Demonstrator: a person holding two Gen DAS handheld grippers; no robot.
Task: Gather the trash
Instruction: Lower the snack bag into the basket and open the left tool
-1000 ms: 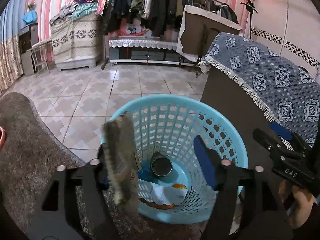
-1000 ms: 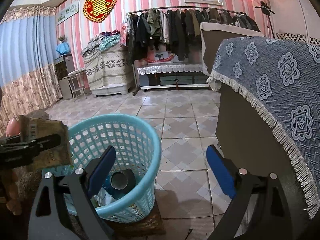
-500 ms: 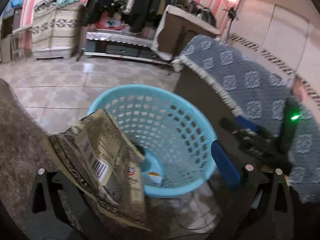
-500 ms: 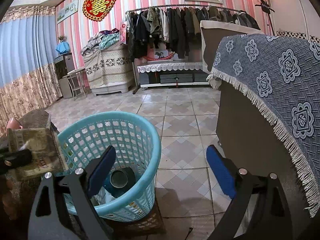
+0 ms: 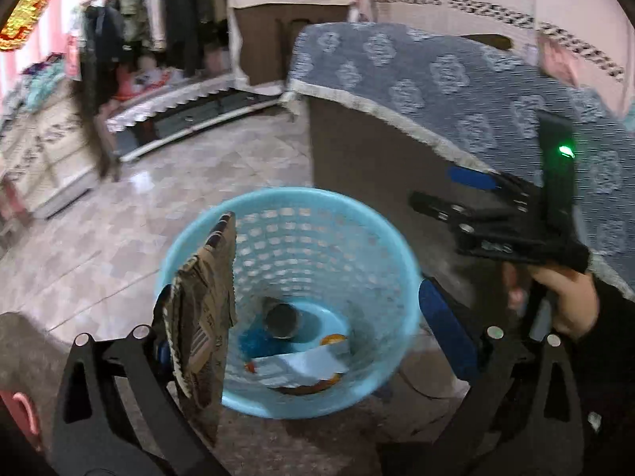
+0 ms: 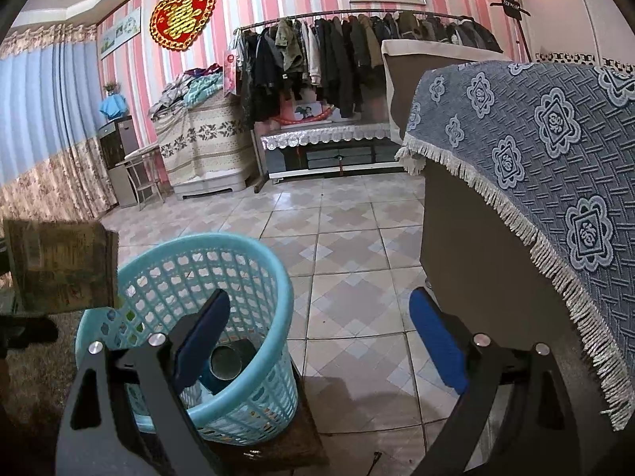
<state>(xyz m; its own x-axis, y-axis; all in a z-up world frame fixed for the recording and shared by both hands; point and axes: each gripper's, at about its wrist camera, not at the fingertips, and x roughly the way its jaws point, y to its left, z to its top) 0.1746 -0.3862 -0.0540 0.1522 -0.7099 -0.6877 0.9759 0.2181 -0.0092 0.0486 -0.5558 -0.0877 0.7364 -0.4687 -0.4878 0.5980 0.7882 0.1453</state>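
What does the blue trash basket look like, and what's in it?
The blue basket is round, light-blue plastic, with rows of small holes in its wall and a smooth rim. It stands upright on a low brown stand on the tiled floor, beside a cloth-draped cabinet. Inside lie a metal can, white paper and some orange bits. A brown wrapper hangs at its left rim.

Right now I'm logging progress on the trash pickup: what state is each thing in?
Left gripper: jaws wide open.
Snack wrapper: leaning against the left finger, above the basket rim.
Blue basket: upright, partly filled.
Can: inside the basket.
Right gripper: open, empty.
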